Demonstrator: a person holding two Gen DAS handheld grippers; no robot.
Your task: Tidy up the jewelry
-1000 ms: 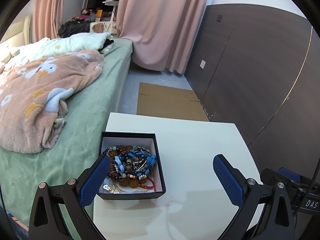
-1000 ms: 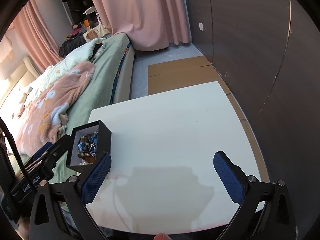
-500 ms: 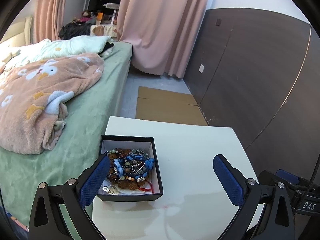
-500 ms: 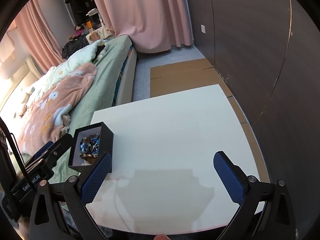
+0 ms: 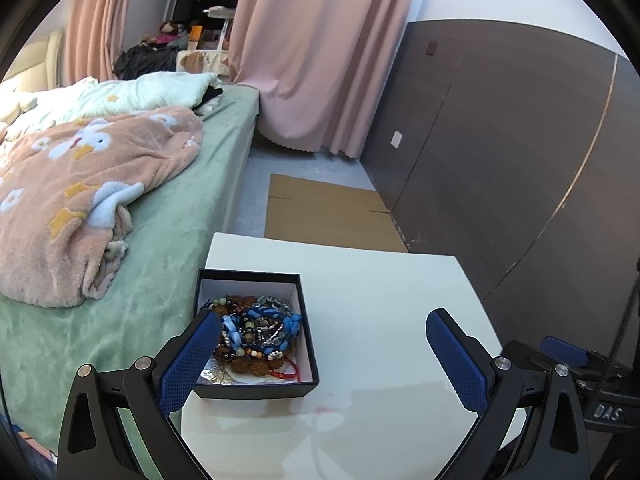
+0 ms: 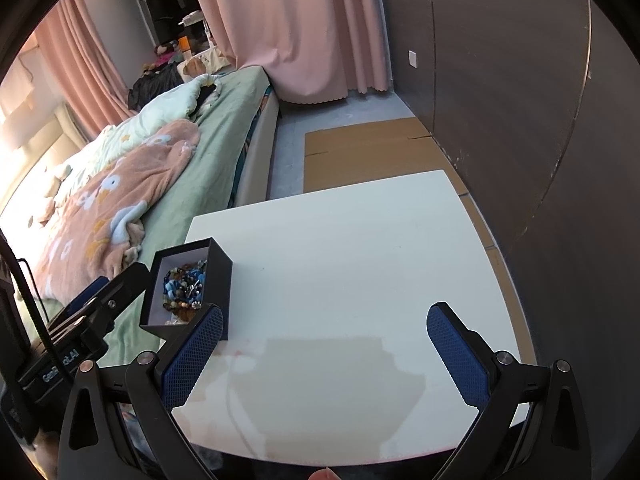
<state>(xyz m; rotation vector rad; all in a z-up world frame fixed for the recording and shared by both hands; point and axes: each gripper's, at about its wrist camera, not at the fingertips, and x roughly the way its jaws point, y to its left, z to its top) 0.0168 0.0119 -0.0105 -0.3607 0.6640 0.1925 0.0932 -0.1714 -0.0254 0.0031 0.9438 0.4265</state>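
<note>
A black open box (image 5: 306, 340) (image 6: 221, 280) with a white lining sits at the left edge of the white table (image 5: 380, 288) (image 6: 340, 248). It is heaped with bead bracelets (image 5: 260, 330) (image 6: 186, 282), blue, brown and silver. My left gripper (image 5: 322, 344) hovers open above the table's near side, its left finger overlapping the box's near-left corner in the view. My right gripper (image 6: 324, 340) is open over the table's front, holding nothing. The left gripper's body (image 6: 92, 312) shows beside the box in the right wrist view.
A bed (image 5: 160, 208) with a green sheet and a pink blanket (image 5: 80, 184) runs along the table's left side. Flat cardboard (image 5: 328, 216) lies on the floor beyond the table. A dark panelled wall (image 5: 500, 160) stands to the right, pink curtains (image 5: 320, 48) at the back.
Both views have drawn back and tilted a little; the box sits slightly lower and nearer in the left wrist view. Both grippers stay open, and the box has not moved on the table.
</note>
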